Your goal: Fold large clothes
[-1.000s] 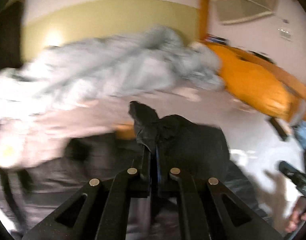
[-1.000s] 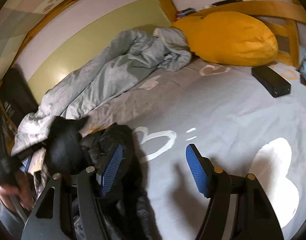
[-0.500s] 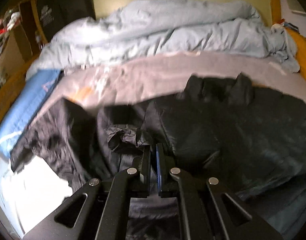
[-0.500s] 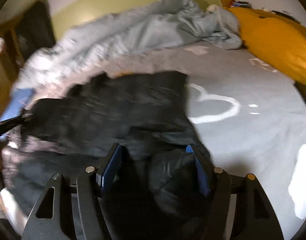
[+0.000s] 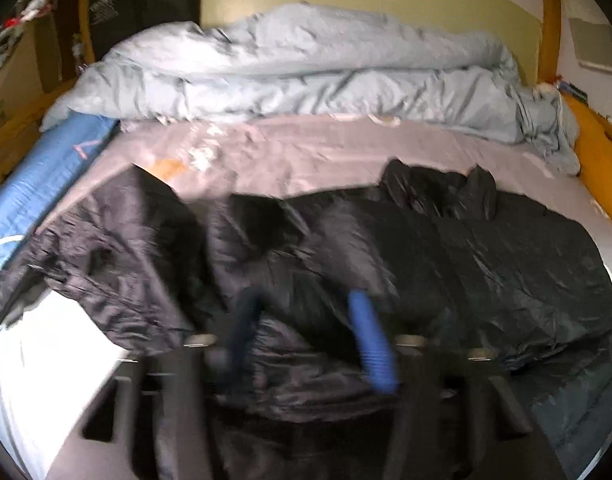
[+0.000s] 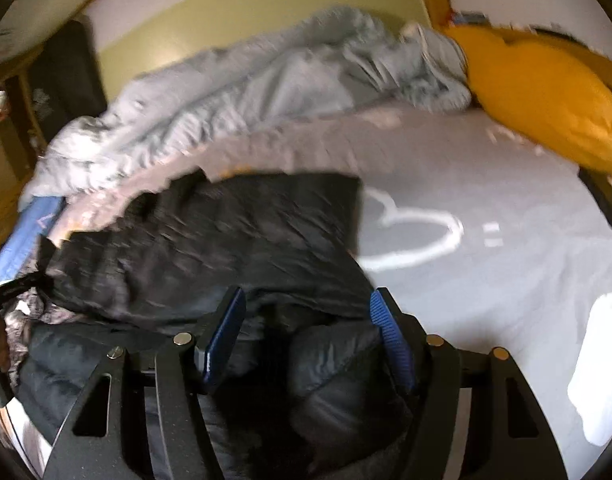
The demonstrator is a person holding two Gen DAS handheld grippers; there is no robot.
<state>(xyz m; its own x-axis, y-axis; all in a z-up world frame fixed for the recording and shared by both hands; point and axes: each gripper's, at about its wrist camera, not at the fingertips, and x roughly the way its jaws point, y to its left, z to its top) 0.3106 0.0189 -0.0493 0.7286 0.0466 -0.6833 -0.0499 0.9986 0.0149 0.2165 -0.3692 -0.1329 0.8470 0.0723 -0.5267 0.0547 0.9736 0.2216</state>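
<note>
A large black puffer jacket (image 5: 446, 256) lies spread across the grey bed sheet (image 5: 306, 152); it also shows in the right wrist view (image 6: 234, 236). My left gripper (image 5: 302, 312) is open just above the jacket's rumpled middle, its blue pads blurred by motion. My right gripper (image 6: 306, 320) is open over the jacket's near right part, with a bulge of black fabric between its fingers (image 6: 390, 340) but not pinched.
A crumpled pale blue duvet (image 5: 306, 72) lies along the far wall. A yellow pillow (image 6: 546, 100) sits at the right, a blue mat (image 5: 38, 192) at the left. The sheet (image 6: 486, 280) carries white heart prints. A dark flat object (image 6: 610, 204) lies near the pillow.
My left gripper has opened and let go of the black fabric it pinched. The jacket now lies spread on the bed. My right gripper stayed open and shifted slightly over the jacket.
</note>
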